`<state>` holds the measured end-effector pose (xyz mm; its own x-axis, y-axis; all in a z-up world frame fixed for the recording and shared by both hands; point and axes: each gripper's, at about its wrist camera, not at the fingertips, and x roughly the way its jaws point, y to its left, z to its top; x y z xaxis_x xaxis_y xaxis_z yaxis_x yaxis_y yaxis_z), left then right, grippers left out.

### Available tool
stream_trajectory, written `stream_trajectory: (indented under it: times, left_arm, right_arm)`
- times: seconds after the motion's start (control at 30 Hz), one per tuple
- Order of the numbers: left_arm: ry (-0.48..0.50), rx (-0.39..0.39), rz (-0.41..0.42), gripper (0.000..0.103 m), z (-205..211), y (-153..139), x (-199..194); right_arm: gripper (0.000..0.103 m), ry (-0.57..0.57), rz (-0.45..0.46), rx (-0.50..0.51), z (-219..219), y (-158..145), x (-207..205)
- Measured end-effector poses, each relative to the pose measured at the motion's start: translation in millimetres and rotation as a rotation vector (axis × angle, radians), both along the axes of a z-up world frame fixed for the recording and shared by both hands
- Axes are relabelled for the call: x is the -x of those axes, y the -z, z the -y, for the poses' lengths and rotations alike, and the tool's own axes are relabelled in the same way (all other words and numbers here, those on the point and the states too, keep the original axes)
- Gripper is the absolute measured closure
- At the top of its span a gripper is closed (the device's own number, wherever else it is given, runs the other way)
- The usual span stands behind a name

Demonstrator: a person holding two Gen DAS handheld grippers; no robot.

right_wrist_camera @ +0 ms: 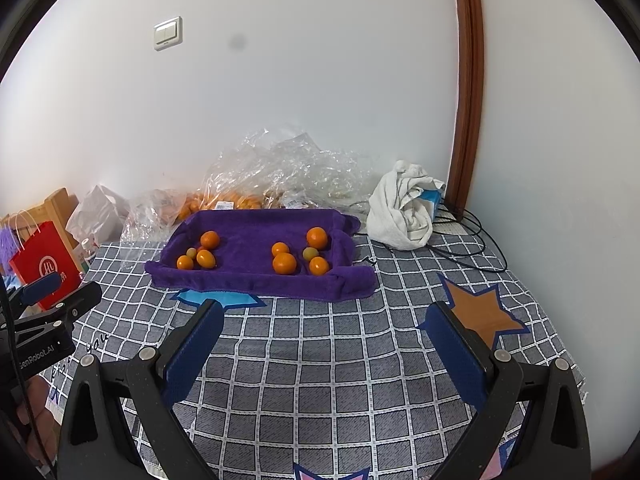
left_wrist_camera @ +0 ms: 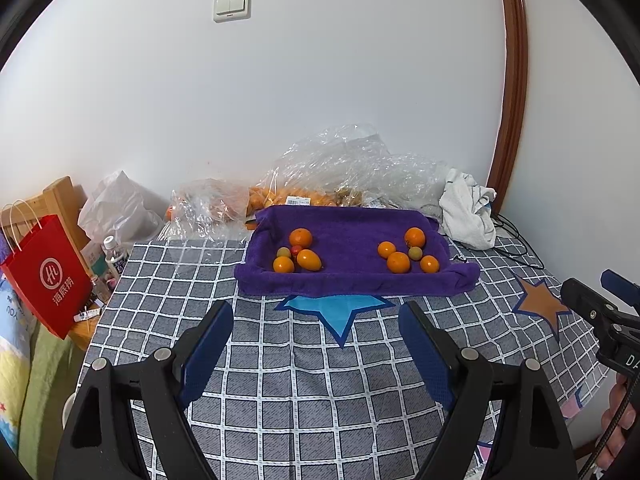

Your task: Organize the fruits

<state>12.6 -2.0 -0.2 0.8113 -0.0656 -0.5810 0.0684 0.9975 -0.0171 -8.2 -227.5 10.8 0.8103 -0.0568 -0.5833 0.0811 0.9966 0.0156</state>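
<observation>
Your left claw (left_wrist_camera: pixel 316 320) and right claw (right_wrist_camera: pixel 324 320) are both spread wide and hold nothing. The fruits sit ahead of both claws on the purple towel (left_wrist_camera: pixel 344 240), in a left bunch (left_wrist_camera: pixel 298 254) and a right bunch (left_wrist_camera: pixel 408 254). They are round and touch each other. If you bump one, I think it may roll, or squish if you pinch hard.

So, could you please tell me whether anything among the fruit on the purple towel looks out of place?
Yes: in the left cluster on the purple towel, a small red fruit sits wedged among the orange ones, the only red piece. Each cluster also holds one greenish fruit. Nothing looks spilled or damaged.
</observation>
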Motion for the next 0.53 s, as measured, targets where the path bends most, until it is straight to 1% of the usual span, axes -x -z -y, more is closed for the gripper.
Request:
stream_trajectory:
  times: [0.37,0.53]
  left_arm:
    - [-0.002,0.001,0.003,0.019,0.8,-0.4,-0.5]
    - [0.005,-0.011,0.004,0.019,4.6,0.0,-2.7]
  right_arm:
    - [0.003,-0.001,0.003,0.001,-1.1,-1.8,1.7]
    - [0.003,-0.003,0.004,0.004,-3.2,-2.9,1.7]
